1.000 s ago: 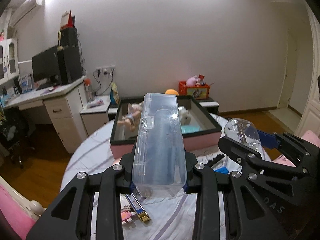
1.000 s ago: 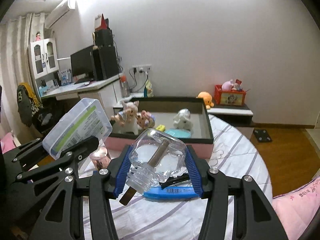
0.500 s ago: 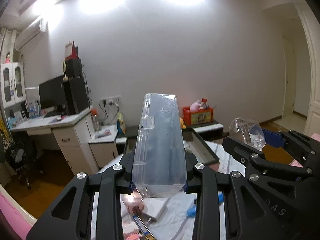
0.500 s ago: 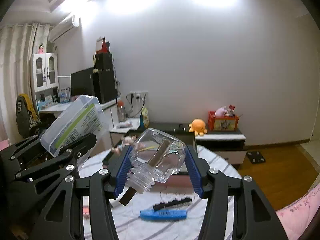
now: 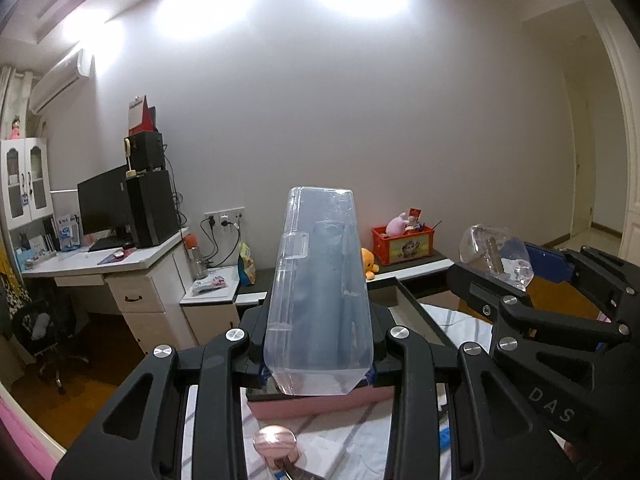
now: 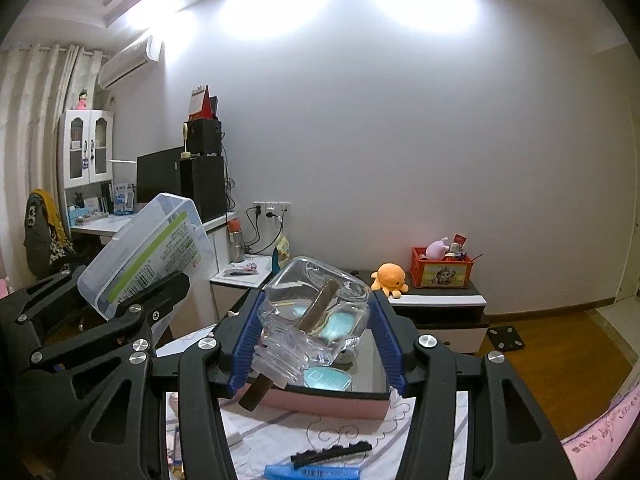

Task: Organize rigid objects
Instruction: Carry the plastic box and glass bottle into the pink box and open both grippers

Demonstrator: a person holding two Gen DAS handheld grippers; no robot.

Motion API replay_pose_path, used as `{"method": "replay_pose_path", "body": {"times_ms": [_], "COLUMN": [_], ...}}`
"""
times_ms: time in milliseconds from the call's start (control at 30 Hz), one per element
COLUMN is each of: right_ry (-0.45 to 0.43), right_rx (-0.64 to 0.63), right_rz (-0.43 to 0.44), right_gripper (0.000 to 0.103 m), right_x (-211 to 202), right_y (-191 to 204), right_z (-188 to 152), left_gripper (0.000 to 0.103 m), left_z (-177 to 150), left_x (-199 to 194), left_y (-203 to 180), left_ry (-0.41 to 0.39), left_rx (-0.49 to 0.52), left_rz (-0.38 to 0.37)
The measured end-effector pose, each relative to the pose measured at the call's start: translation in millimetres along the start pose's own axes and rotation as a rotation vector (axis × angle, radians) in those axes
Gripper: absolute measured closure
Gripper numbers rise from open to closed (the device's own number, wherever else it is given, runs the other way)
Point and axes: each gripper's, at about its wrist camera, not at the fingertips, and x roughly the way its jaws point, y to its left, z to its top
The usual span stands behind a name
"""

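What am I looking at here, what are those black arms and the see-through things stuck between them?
These are two hand-held tongs, each with a camera looking along its fingers. One picture is from the left tongs, which clamp a clear plastic case. The other is from the right tongs, which grip a glass bottle with a brown stick inside. Each view also catches the other tool at its edge. Below lies a table with a striped cloth, a pink tray, a blue comb and a black comb.
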Motion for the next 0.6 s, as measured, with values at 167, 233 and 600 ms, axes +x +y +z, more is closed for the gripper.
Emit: {"method": "replay_pose_path", "body": {"times_ms": [167, 233, 600], "right_ry": [0.048, 0.078, 0.324], "right_rx": [0.003, 0.012, 0.022], "right_rz": [0.001, 0.01, -0.026], "right_gripper": [0.049, 0.049, 0.048], "right_x": [41.5, 60.3, 175.5], "right_y": [-7.1, -10.3, -30.0], "right_z": [0.7, -1.3, -56.1], "left_gripper": [0.07, 0.07, 0.07], "left_z": [-1.6, -4.0, -60.2], "left_x": [43.9, 67.0, 196.5], "left_y": [1.5, 5.5, -8.1], "left_ry": [0.049, 0.081, 0.387], "left_rx": [0.031, 0.023, 0.082], "left_rz": [-0.004, -0.033, -0.013]}}
